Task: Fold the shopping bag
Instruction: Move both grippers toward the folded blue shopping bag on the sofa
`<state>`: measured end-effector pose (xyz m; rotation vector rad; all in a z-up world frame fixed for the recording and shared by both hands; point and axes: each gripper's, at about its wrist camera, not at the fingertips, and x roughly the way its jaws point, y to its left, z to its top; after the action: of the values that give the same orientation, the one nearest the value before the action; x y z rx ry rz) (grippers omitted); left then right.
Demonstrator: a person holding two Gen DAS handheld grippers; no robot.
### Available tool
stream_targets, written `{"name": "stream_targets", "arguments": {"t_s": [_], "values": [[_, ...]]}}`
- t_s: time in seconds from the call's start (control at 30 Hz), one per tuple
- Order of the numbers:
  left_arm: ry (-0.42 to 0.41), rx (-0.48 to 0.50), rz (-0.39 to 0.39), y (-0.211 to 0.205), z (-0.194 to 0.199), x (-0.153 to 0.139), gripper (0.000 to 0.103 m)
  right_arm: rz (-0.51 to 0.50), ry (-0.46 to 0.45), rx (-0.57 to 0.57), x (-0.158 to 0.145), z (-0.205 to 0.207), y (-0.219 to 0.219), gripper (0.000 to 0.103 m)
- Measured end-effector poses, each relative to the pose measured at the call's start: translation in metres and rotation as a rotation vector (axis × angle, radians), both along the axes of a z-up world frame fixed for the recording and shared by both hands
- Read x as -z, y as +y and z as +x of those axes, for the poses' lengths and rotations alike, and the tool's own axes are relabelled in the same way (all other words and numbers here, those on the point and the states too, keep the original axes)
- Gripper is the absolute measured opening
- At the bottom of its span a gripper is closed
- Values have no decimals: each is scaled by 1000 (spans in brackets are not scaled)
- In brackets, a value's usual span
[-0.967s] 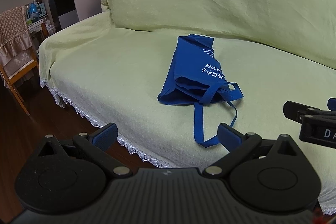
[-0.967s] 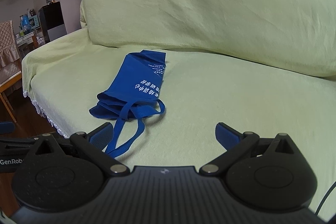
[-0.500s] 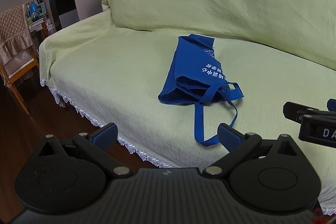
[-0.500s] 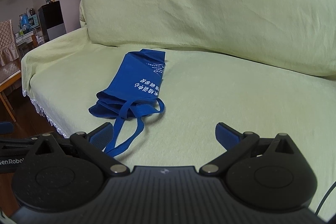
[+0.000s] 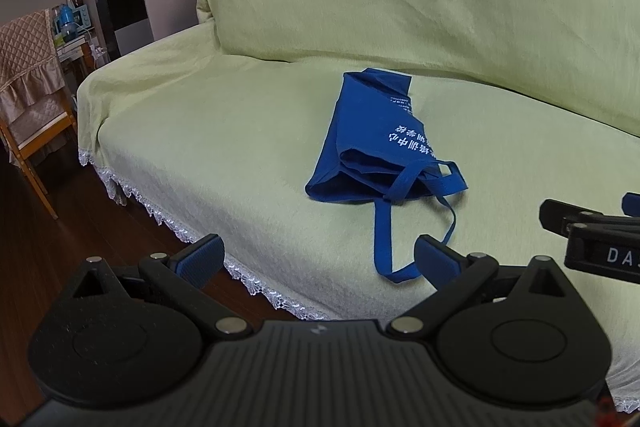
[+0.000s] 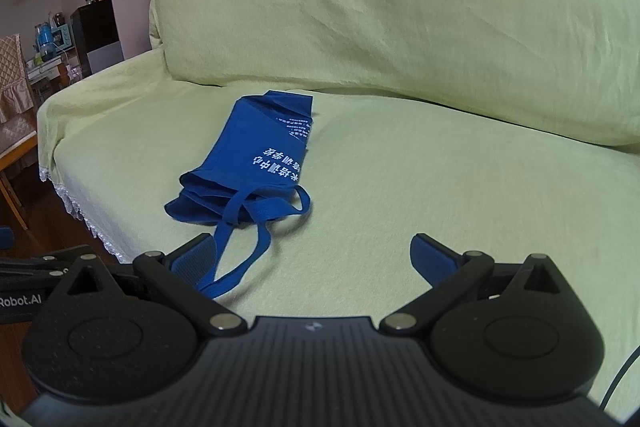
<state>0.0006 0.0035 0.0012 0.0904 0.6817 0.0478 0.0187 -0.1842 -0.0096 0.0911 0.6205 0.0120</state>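
Both the left gripper (image 5: 318, 253) and the right gripper (image 6: 313, 251) gape wide, holding nothing. The blue shopping bag (image 6: 256, 163) (white lettering, loose handles) lies ahead on the green-covered sofa (image 6: 460, 187), handles nearest the fingers.

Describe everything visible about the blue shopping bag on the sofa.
The blue shopping bag looks like thin woven fabric with white printed characters on its upper face. It lies flat, already folded lengthwise into a narrow strip, on the pale green sofa cover. Its open mouth faces the cameras, showing layered folds. Two long strap handles trail loosely toward the seat's front edge. Nothing but the cover touches it; both tongs are open and short of it.
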Motion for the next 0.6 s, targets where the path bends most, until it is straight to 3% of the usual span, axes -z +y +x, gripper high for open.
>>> {"name": "stream_targets", "arguments": {"t_s": [0.3, 0.4, 0.5, 0.6], "values": [[48, -3, -9, 9, 23, 18, 102, -5, 5, 8, 15, 13, -5, 102], [68, -3, -7, 11, 32, 27, 102, 5, -37, 5, 19, 18, -5, 102], [101, -23, 2, 19, 42, 33, 102, 23, -42, -22, 23, 30, -3, 102], [109, -43, 0, 24, 53, 36, 102, -27, -11, -70, 27, 45, 7, 102]]}}
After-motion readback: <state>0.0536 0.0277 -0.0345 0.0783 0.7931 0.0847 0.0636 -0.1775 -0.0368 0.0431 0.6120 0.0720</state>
